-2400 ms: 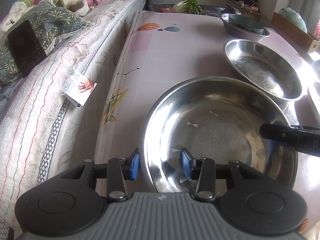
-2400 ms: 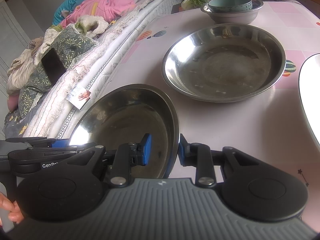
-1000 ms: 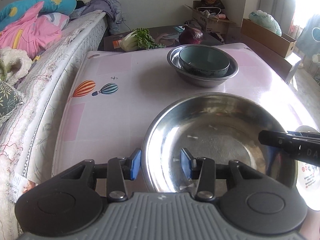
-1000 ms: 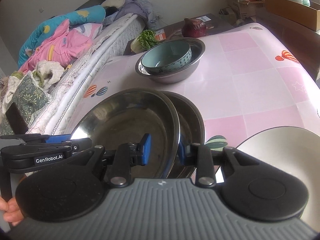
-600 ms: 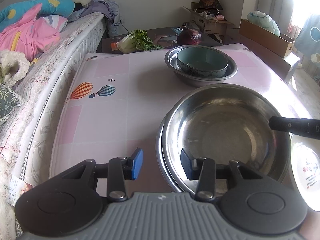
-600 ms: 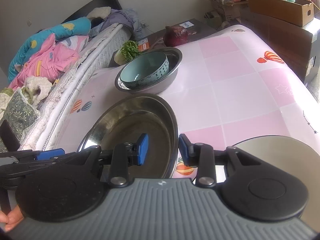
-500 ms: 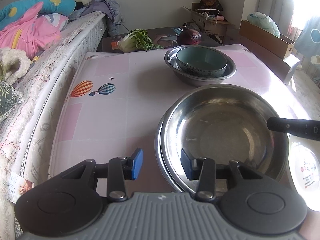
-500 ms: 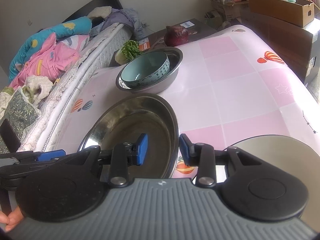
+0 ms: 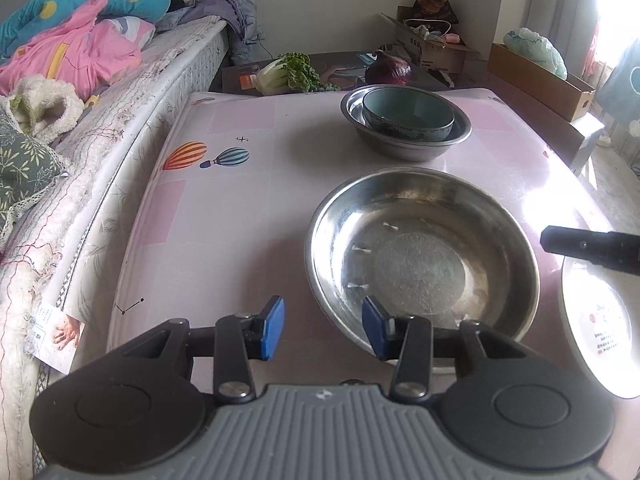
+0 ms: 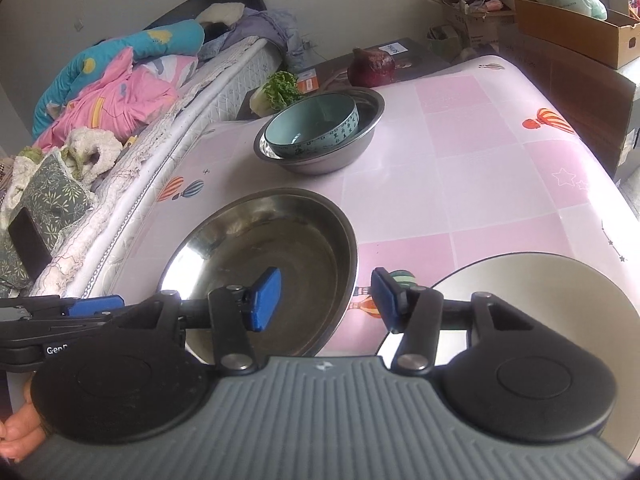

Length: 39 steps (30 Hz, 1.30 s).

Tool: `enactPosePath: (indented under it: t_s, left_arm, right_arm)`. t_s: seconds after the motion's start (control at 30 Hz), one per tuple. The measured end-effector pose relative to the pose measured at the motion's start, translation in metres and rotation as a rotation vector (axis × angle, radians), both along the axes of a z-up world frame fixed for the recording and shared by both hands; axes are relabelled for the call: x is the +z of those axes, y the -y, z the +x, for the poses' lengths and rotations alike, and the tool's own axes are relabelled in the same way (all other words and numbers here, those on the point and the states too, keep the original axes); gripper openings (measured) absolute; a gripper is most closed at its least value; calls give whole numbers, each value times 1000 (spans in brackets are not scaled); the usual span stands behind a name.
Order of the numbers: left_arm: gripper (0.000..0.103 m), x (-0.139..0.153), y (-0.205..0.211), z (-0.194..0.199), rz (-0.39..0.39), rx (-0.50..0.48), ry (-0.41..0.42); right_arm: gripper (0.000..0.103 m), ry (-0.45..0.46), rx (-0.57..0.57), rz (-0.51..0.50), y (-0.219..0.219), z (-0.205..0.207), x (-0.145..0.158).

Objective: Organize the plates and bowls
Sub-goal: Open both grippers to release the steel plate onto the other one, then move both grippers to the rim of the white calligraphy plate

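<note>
Both grippers, left gripper (image 9: 323, 326) and right gripper (image 10: 326, 298), have let go and now gape beside the steel basin (image 9: 420, 256) (light, slick; pinch its thin rim).

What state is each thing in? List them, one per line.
left gripper: open, holding nothing
right gripper: open, astride the basin's rim
large steel basin: upright on the table
teal bowl: nested in the far steel bowl
white plate: flat on the table
</note>
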<state>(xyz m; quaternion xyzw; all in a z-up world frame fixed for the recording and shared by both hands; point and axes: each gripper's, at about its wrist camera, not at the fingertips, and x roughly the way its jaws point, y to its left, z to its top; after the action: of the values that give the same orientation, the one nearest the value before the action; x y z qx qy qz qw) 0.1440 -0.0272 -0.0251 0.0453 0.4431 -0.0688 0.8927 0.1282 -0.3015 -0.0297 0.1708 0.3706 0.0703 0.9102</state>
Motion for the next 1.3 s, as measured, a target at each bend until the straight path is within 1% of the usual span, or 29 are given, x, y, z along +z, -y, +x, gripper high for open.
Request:
enactPosePath:
  t_s: [0.1, 0.17, 0.27, 0.37, 0.5, 0.57, 0.6, 0.63, 0.7, 0.77, 0.83, 0.97, 1.07, 1.13, 1.23, 1.3]
  left_arm:
    - [46, 5, 12, -10, -17, -34, 1]
    - [47, 8, 25, -18, -31, -70, -2]
    - [48, 8, 47, -31, -70, -131, -15]
    - [48, 0, 71, -40, -123, -185, -51]
    - [48, -18, 103, -48, -159, -215, -90]
    - [48, -27, 117, -50, -173, -221, -111]
    - [43, -30, 122, -50, -180, -219, -117]
    - [44, -31, 126, -51, -175, -202, -103]
    - [43, -35, 134, -49, -157, -195, -115]
    - [44, -37, 134, -47, -168, -181, -138]
    - [44, -37, 132, -47, -178, -173, -144]
    - [46, -28, 130, -56, -162, -187, -103]
    - [49, -22, 127, -63, -197, -198, -68]
    - [49, -21, 130, -64, -223, -216, -66]
    - [49, -25, 140, -59, -237, -230, -77]
    - [47, -31, 148, -55, -248, -230, -88]
  right_arm:
    - [51, 48, -49, 44, 29, -22, 11]
    - [51, 78, -106, 71, 56, -43, 16]
    - [51, 95, -197, 90, 98, -74, 17]
    - [51, 82, -266, 85, 133, -99, 9]
    - [48, 38, -311, 110, 168, -123, -13]
    - [47, 18, -322, 116, 177, -127, -24]
    - [46, 8, -325, 118, 181, -129, -30]
    - [46, -1, -327, 124, 186, -130, -35]
    - [44, -15, -329, 139, 191, -129, -45]
    - [43, -17, -324, 161, 194, -127, -51]
    - [41, -17, -314, 166, 195, -123, -55]
    - [40, -22, -302, 181, 193, -110, -57]
    - [40, -24, -292, 195, 194, -103, -59]
    - [40, -29, -280, 213, 195, -99, -61]
    - [40, -39, -265, 228, 193, -94, -64]
    - [38, -42, -258, 229, 192, -92, -65]
